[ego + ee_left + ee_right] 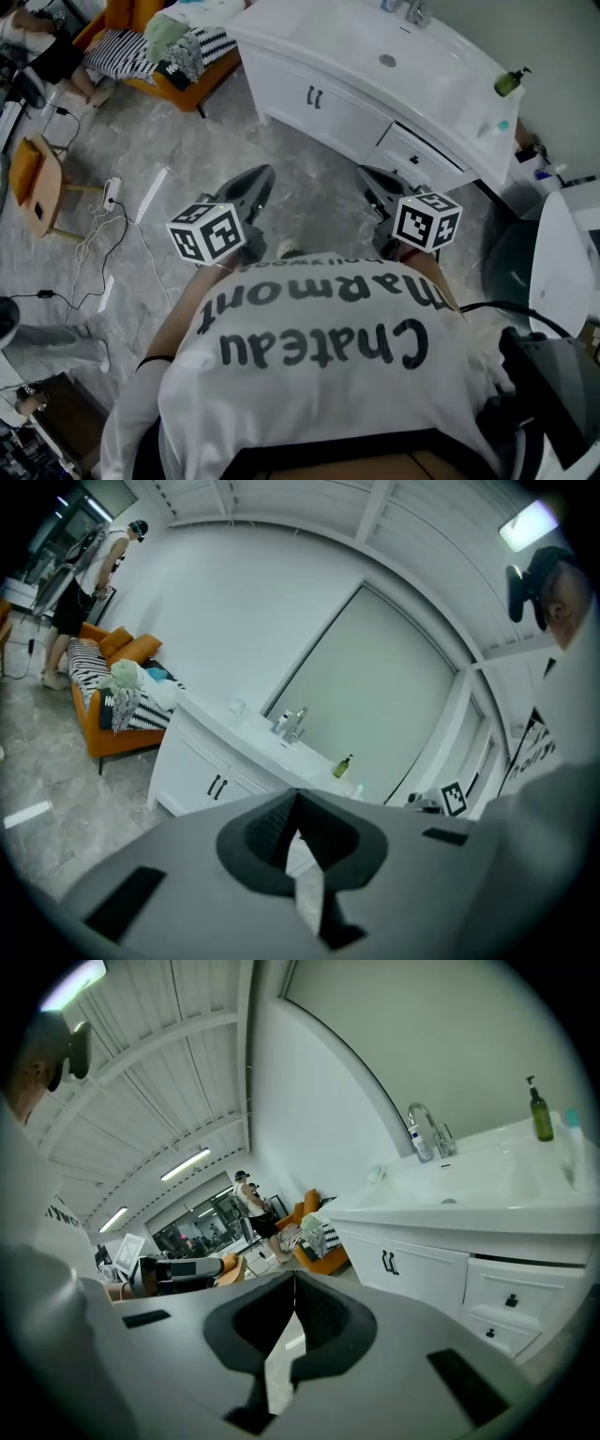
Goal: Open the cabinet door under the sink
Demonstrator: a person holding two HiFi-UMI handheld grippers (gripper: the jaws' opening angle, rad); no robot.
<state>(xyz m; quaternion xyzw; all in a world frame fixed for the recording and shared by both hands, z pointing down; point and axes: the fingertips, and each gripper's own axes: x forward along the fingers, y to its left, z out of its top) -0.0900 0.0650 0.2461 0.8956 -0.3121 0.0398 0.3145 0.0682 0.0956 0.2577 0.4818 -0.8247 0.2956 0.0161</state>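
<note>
From where I stood, nothing of the job had been done yet. The cabinet door [292, 89] under the sink [356, 42] was closed, flush with the white front of the vanity. Its pair of dark handles [315, 97] sat side by side, with nothing on them. To the right of the door were two small drawers [412, 155], also closed, and a green soap bottle [509, 82] stood on the far end of the counter.

The person in the white T-shirt [319, 375] was well apart from the vanity, with a stretch of grey marble floor [187, 141] between. The left gripper [259, 180] and the right gripper [373, 180] were both held out in front of the body, pointing towards the cabinet and only slightly downward. Neither one was touching anything.

In the left gripper view the fingertips met at a point and held nothing, and the door showed small and far off beyond them. The right gripper view was the same, with its jaws pressed together and empty and the handles off to the right at a distance.

I judged that the whole task remained. The person had to close the gap to the vanity, part the jaws of one gripper, take hold of a handle and swing the door out
</note>
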